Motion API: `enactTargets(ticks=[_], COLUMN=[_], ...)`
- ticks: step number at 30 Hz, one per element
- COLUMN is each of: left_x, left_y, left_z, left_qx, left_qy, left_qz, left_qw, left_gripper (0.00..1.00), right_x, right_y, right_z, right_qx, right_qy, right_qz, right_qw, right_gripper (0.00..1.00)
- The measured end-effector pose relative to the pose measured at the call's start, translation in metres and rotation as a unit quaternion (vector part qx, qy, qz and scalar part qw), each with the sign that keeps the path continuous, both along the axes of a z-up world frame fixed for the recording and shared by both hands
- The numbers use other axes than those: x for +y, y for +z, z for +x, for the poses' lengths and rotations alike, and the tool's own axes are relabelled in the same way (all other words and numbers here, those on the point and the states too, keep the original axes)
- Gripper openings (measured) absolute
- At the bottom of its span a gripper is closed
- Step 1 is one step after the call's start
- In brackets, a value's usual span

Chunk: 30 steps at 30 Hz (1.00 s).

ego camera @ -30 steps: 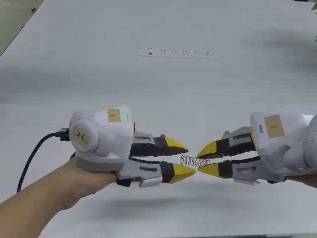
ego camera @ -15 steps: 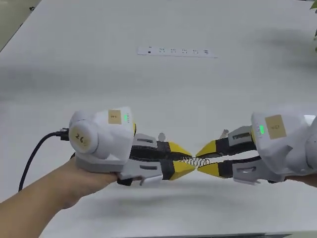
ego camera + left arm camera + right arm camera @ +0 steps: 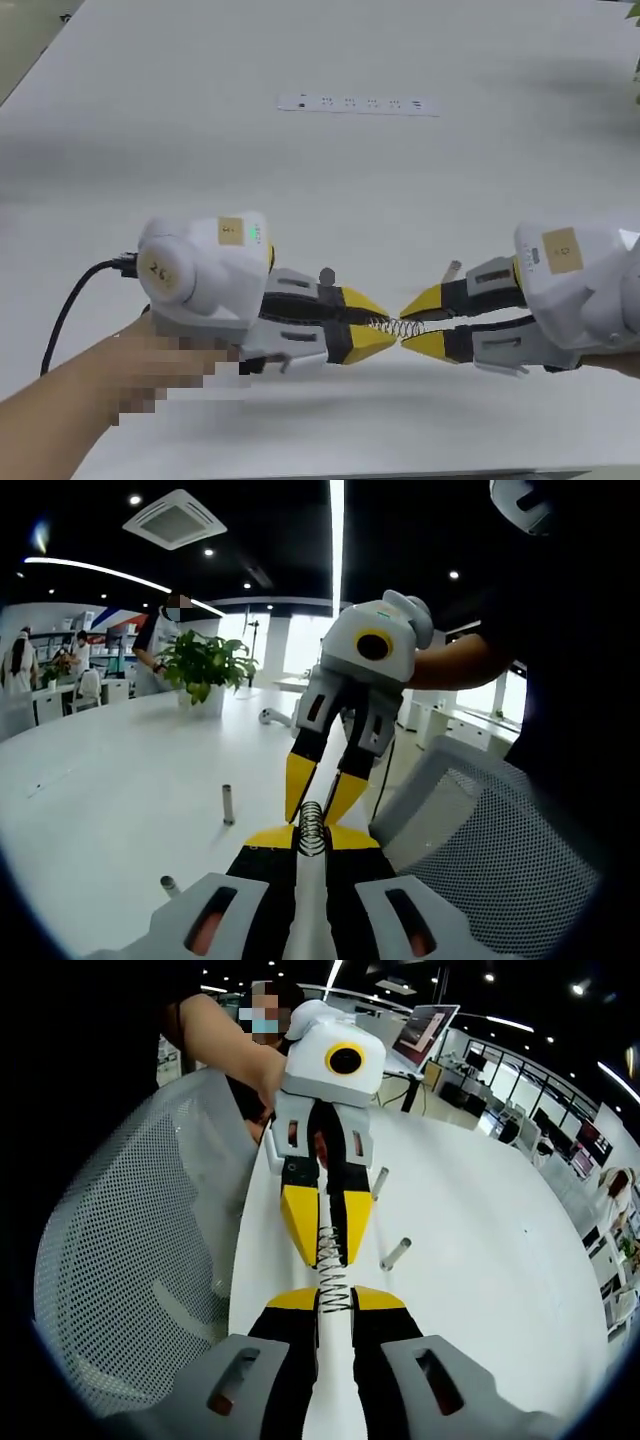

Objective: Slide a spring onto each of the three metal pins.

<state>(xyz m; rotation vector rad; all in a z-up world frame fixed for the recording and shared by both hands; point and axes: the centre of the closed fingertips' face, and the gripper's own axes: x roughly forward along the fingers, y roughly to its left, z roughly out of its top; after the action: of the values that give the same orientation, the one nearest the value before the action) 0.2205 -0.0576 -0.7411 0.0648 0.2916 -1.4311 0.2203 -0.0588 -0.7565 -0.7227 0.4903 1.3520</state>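
The thin coiled metal spring [image 3: 400, 327] is in the air just above the white tabletop [image 3: 300, 180], close to its near edge, bridging the two grippers. The left gripper [image 3: 380, 322] clenches the spring's left end and the right gripper [image 3: 405, 328] its right end, so both jaw pairs grasp the coil with the yellow tips almost meeting. We judge the spring is on no pin yet.

One short grey metal pin [image 3: 327, 276] stands just beyond the left gripper. A second grey pin [image 3: 452, 270] is just beyond the right gripper; it looks tilted, but we cannot tell for sure.

Risks:
- If the hands pull apart, the coil stretches and deforms.
- If the hands push together, the coil buckles.
- If one side lets go under load, the spring flicks off the near edge towards the white mesh chair [image 3: 130, 1240].
- A stray jaw could knock a pin over.

The head view gives us the table layout, with the white power strip [image 3: 358, 104] far back. The gripper views add the coils seated between the jaw tips, plus the drop off the near edge.
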Motion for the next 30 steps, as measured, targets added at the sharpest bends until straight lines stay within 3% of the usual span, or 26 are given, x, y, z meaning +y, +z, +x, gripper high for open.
enactTargets(ticks=[3, 5, 7, 16, 19, 24, 30], left_x=[0.002, 0.003, 0.004, 0.004, 0.006, 0.007, 0.01], left_y=[0.001, 0.003, 0.006, 0.005, -0.003, -0.004, -0.006], left_z=[0.002, 0.002, 0.003, 0.001, 0.002, 0.003, 0.004], left_qx=[0.002, 0.004, 0.008, 0.016, 0.013, 0.015, 0.01], left_qy=[0.003, 0.005, 0.005, 0.001, 0.002, 0.005, 0.006], left_qz=[-0.001, -0.006, -0.012, -0.02, -0.004, -0.003, 0.005], left_qw=[1.0, 1.0, 0.9999, 0.9997, 0.9999, 0.9999, 0.9999], left_gripper=[0.02, 0.02, 0.02, 0.02, 0.02, 0.02, 0.02], right_x=[-0.004, -0.003, -0.002, -0.001, 0.002, 0.005, 0.013], right_y=[-0.004, 0.001, 0.004, 0.008, 0.016, 0.017, 0.025], right_z=[0.002, 0.004, 0.003, 0.001, 0.001, 0.001, -0.002], right_qx=[0.006, -0.012, -0.016, 0.016, 0.028, 0.024, 0.03], right_qy=[-0.012, -0.01, -0.006, -0.019, -0.026, -0.022, -0.019], right_qz=[-0.011, -0.005, 0.003, 0.032, 0.057, 0.05, 0.069], right_qw=[0.9999, 0.9999, 0.9999, 0.9992, 0.9976, 0.9982, 0.997], right_gripper=[0.08, 0.08, 0.08, 0.07, 0.07, 0.07, 0.07])
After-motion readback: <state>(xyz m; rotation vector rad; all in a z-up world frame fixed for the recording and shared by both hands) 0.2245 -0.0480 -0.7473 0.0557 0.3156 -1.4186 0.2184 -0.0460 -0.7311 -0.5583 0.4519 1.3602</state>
